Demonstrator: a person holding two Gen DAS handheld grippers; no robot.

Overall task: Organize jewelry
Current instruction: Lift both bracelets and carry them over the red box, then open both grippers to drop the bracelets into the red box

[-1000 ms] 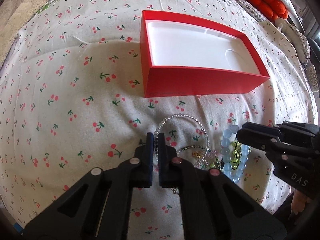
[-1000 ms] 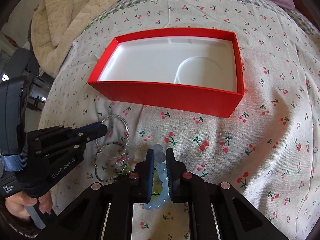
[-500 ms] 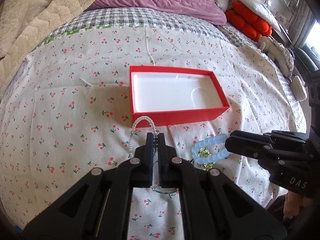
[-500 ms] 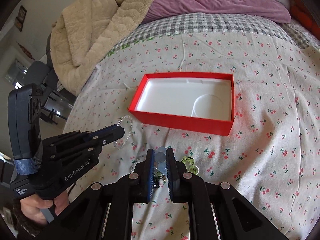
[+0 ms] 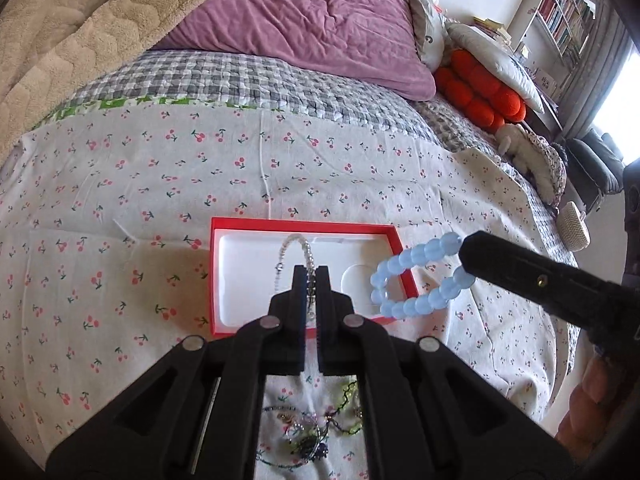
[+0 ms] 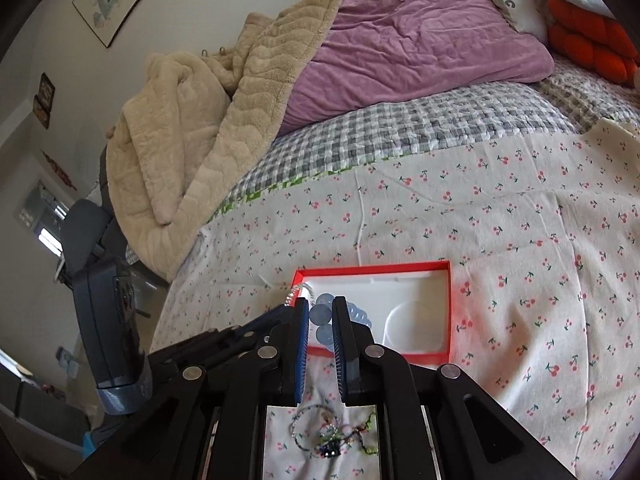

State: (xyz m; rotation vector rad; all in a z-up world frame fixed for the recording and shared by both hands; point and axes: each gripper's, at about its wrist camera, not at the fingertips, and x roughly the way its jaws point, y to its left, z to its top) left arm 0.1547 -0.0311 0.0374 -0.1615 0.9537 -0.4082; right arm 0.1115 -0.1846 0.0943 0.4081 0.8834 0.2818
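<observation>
1. Left wrist view: the left gripper (image 5: 311, 276) is pinching a thin strand of small clear and white beads (image 5: 298, 246), jaws nearly closed on it, the strand looping up in front of the open red cardboard box with a white moulded liner (image 5: 218, 276), which is lying mid-bed on the cherry-print bedspread (image 5: 120, 200).
2. The right gripper (image 6: 320, 320) is clamping a bracelet of large translucent pale-blue round beads (image 5: 404, 276), hanging over the box's right edge.
3. A tangle of thin green and dark beaded chains (image 6: 332, 436) is lying near the bed's front edge.
4. Judged step: carrying both pieces boxward; next, lowering each over the liner and releasing without snagging.
</observation>
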